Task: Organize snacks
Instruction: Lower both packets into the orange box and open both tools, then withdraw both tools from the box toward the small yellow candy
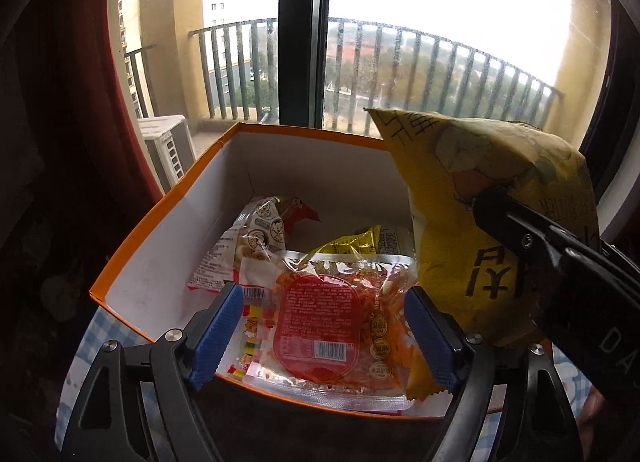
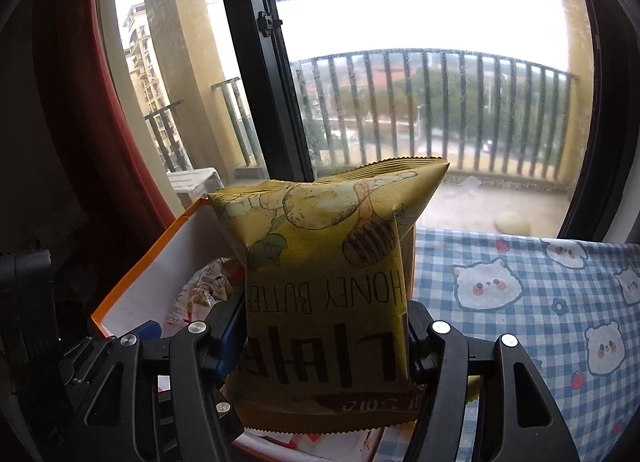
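An orange box point(image 1: 132, 230) with a white inside holds several snack packets, among them a clear packet with a red label point(image 1: 320, 318) and a white cartoon packet point(image 1: 248, 246). My left gripper point(image 1: 326, 336) is open over the box's near edge, with the red-label packet between its blue pads point(image 1: 218, 334) but not clamped. My right gripper point(image 2: 326, 346) is shut on a yellow honey butter chip bag point(image 2: 324, 262), held upside down over the right side of the box point(image 2: 132, 282). The bag point(image 1: 492, 214) and a right finger point(image 1: 520, 234) also show in the left wrist view.
The box sits on a blue checked cloth with cartoon animals point(image 2: 520, 294). A window with a black frame point(image 1: 300, 34) and a balcony railing point(image 1: 440, 66) lie behind. A dark red curtain point(image 1: 80, 102) hangs at the left.
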